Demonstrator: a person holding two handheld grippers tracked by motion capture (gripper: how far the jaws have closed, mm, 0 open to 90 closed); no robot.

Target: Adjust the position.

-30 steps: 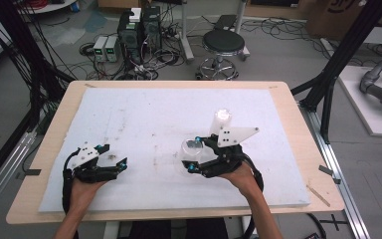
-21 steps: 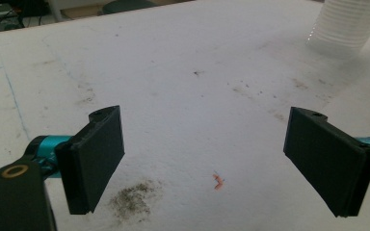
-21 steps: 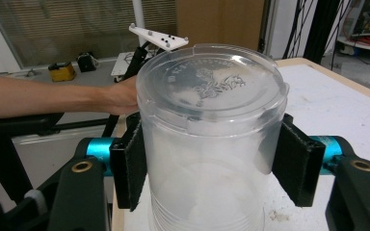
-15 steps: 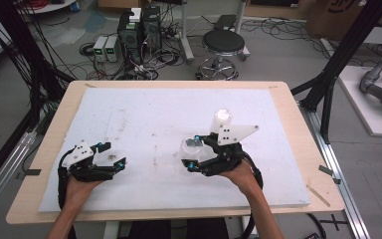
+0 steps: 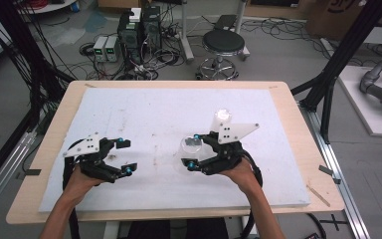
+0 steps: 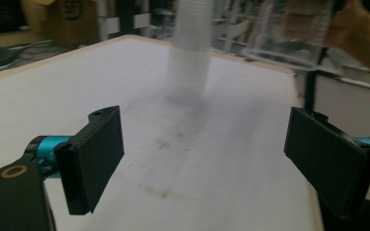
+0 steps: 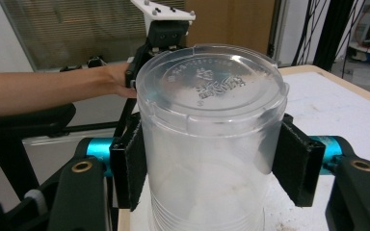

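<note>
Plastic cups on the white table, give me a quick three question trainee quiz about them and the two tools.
1. True or false: the right tool is clamped on an upside-down clear cup.
2. The left tool is: A) open, holding nothing B) shut on a cup C) shut on a cable.
3. Fill in: a stack of cups stands on the white ____.

Key: 1 true; 2 A; 3 mat.

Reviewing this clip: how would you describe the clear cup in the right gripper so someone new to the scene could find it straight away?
Start at the white mat covering the wooden table, then go to its near right part, where the right gripper reaches in. The clear plastic cup sits upside down between its black jaws, embossed base up. Unlike the tall stack of cups just beyond, it is single and gripped.
</note>
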